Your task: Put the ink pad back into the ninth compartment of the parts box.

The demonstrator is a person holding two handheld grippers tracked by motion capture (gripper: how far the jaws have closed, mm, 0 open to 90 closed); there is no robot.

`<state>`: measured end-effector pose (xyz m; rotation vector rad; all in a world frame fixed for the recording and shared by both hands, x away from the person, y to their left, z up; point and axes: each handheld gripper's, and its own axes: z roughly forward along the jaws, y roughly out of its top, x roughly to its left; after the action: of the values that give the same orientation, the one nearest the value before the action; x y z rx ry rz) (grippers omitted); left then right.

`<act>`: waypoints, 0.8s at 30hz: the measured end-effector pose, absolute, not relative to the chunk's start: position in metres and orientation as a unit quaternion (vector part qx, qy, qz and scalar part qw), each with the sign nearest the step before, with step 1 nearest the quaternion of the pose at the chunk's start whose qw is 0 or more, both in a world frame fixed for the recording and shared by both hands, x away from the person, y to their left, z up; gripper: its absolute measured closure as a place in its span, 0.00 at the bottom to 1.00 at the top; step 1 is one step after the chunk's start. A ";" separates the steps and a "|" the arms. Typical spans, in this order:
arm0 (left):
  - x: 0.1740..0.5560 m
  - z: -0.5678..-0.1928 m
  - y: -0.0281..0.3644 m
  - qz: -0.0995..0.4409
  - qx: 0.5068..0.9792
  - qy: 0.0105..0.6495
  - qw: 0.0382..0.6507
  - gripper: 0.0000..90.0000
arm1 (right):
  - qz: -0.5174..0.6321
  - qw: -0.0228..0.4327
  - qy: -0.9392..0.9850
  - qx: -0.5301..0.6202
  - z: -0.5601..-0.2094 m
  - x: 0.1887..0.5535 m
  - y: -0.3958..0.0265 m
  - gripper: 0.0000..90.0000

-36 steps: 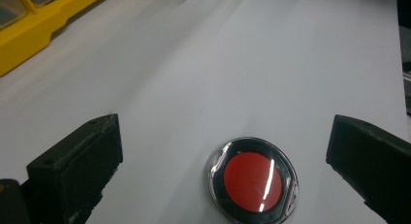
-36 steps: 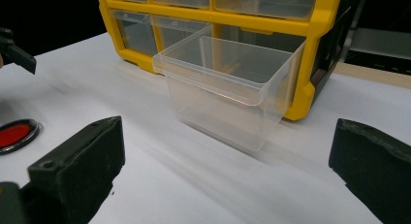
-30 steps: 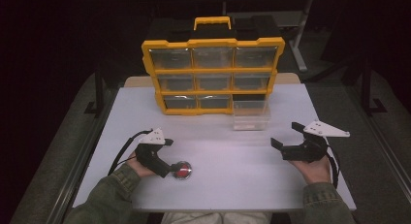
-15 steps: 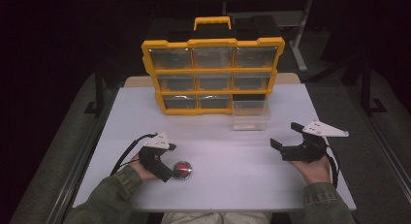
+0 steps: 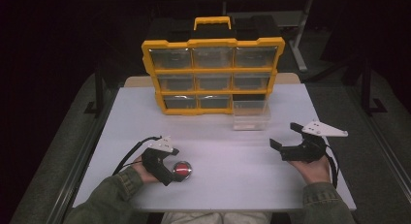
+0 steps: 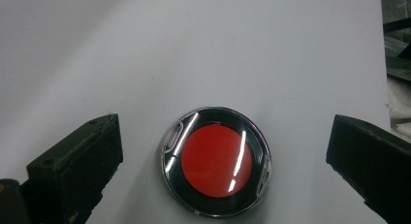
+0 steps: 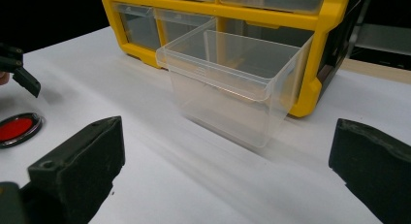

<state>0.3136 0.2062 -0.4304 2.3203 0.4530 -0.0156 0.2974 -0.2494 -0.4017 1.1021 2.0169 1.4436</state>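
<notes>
1. High view: a white surface (image 5: 218, 136) carried a yellow organiser (image 5: 213, 73) with clear drawers, standing upright at the far side. A clear drawer (image 5: 250, 115) sat out on the surface just in front of the organiser's lower right corner. Near the front left lay a round red-topped disc (image 5: 182, 169), and the left gripper (image 5: 170, 169) was held low beside it, its fingers reaching toward the disc. The right gripper (image 5: 286, 141) hovered well apart at the right, pointing toward the centre of the surface, with its fingers spread and nothing between them.

2. Left gripper view: the disc (image 6: 215, 161) lay flat on the surface, red in the middle with a dark, shiny rim. It sat midway between the two black fingers (image 6: 77, 161), which stood wide apart and clear of it on both sides, gripping nothing.

3. Right gripper view: the fingers (image 7: 77, 166) were wide apart and held nothing. Ahead stood the clear drawer (image 7: 232, 88), upright, against the organiser (image 7: 310, 83). The disc (image 7: 17, 128) showed at the far left edge, with the left gripper's finger tip above it.
</notes>
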 end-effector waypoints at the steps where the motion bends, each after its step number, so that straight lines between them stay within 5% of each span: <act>1: 0.314 -0.430 0.206 -0.006 0.908 0.177 0.379 0.00 | 0.520 0.212 0.726 0.397 -0.402 0.297 -0.249 0.00; 17: 0.308 -0.438 0.197 0.000 0.925 0.169 0.339 0.01 | 0.521 0.213 0.726 0.396 -0.401 0.297 -0.249 0.00; 24: 0.309 -0.441 0.195 0.017 0.929 0.178 0.324 0.16 | 0.522 0.215 0.725 0.395 -0.401 0.296 -0.248 0.00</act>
<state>0.3087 0.1950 -0.4412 2.4379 0.4676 0.0452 0.2965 -0.2484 -0.4011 1.0956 2.0099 1.4465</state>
